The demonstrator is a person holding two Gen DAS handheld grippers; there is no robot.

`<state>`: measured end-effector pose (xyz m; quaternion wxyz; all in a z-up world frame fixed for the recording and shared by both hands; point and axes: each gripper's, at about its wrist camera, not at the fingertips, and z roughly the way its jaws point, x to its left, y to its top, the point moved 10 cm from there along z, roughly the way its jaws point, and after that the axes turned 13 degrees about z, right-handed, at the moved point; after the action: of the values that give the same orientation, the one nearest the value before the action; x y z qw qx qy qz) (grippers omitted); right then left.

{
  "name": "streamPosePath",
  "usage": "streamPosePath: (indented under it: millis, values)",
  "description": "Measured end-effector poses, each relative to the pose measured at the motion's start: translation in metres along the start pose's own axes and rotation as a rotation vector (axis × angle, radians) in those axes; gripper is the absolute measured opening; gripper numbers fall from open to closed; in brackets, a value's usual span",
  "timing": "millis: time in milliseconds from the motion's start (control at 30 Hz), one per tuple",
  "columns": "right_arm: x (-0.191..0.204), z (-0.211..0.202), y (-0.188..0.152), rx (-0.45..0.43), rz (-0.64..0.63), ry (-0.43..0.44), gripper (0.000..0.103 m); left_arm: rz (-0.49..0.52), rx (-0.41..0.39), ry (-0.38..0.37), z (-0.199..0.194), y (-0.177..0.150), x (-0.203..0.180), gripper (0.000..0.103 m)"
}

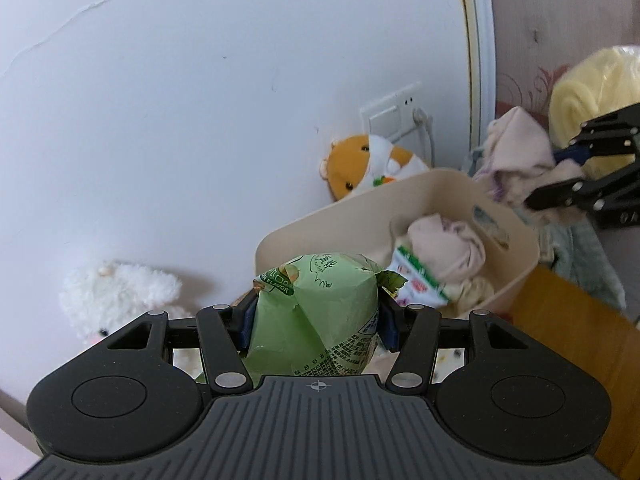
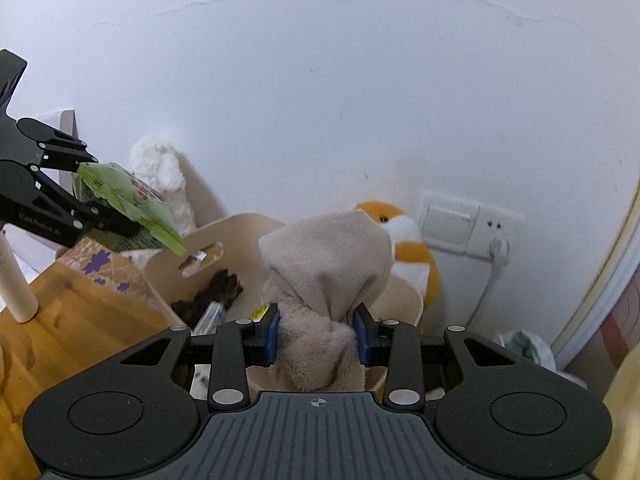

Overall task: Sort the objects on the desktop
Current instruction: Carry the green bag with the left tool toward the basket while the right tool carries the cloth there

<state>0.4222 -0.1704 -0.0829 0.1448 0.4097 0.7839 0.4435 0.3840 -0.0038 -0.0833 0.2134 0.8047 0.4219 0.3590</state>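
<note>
- The left gripper [image 1: 316, 320] is clamped on a green snack packet [image 1: 316, 312], its blue pads pressing the packet's two sides; the packet is held in the air, just short of the beige bin [image 1: 340, 216].
- The right gripper [image 2: 318, 334] is clamped on a beige sock [image 2: 324, 276], which bulges up between the pads and hangs over the bin's [image 2: 408, 300] rim.
- Inside the bin lie a pinkish sock [image 1: 444, 248] and a green-and-white wrapper [image 1: 416, 280]; the right wrist view shows a dark brown item [image 2: 212, 292] in there too, by the handle slot.
- The bin stands on a wooden table [image 2: 80, 320], near the wall.
- Behind the bin, against the wall, sits an orange-and-white plush hamster [image 1: 368, 160].
- Left of the bin is a white fluffy plush toy [image 1: 120, 296].
- A wall socket [image 1: 394, 114] with a plugged-in cable is above the hamster.
</note>
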Motion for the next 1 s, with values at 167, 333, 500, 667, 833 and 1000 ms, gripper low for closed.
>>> streamPosePath:
  millis: [167, 333, 500, 667, 833, 1000]
  values:
    - [0.007, 0.019, 0.015, -0.017, -0.034, 0.001, 0.034, -0.039, 0.012, -0.040, 0.024, 0.015, -0.014, 0.057]
    - [0.012, 0.041, 0.019, -0.013, -0.048, -0.007, 0.034, -0.051, 0.057, -0.049, 0.054, 0.020, -0.030, 0.057]
    - [0.013, 0.066, 0.007, 0.039, -0.074, -0.018, 0.034, -0.087, 0.118, -0.064, 0.084, 0.018, -0.046, 0.057]
    - [0.007, 0.086, -0.012, 0.102, -0.080, -0.026, 0.035, -0.120, 0.166, -0.061, 0.107, 0.012, -0.056, 0.057]
    - [0.001, 0.095, -0.025, 0.129, -0.097, -0.032, 0.045, -0.164, 0.213, -0.110, 0.120, 0.004, -0.065, 0.064]
    - [0.001, 0.093, -0.025, 0.110, -0.123, -0.050, 0.066, -0.171, 0.228, -0.098, 0.117, -0.001, -0.063, 0.073]
